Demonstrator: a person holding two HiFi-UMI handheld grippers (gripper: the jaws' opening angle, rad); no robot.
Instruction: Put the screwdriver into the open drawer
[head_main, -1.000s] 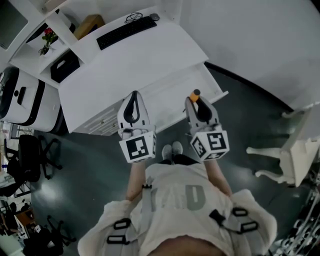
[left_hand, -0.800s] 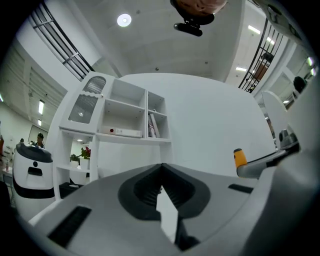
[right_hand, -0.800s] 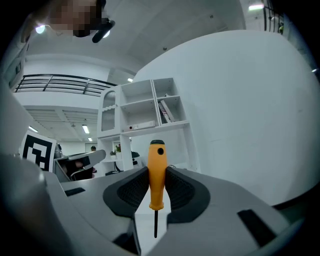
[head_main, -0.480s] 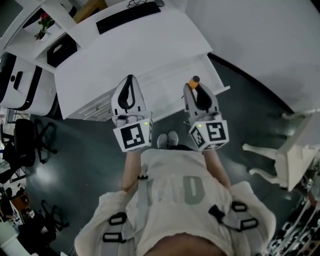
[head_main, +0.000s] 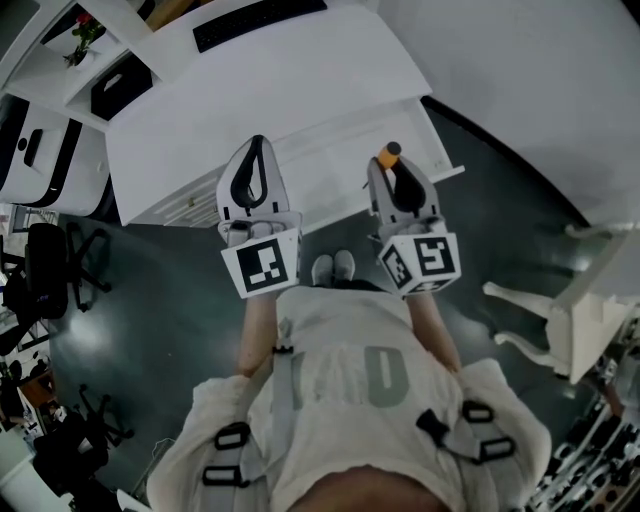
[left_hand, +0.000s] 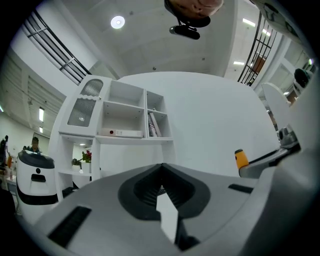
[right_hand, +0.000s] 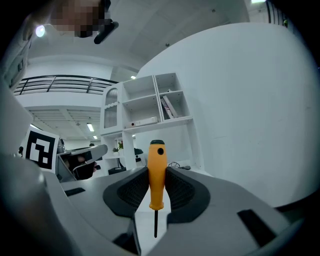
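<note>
Screwdriver (right_hand: 156, 172) clamped upright between right jaws.

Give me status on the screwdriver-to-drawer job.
Done: the drawer stands open and the orange-handled screwdriver is off the desk. In hand: the right tongs grip its handle, seemingly over the drawer in the head view. Left: lower it in and release. The left tongs are shut and empty.

White desk (head_main: 250, 110) and open shelving (left_hand: 125, 120) against a curved white wall (head_main: 530, 80), dark glossy floor (head_main: 150, 330), black office chairs (head_main: 45, 285).
</note>
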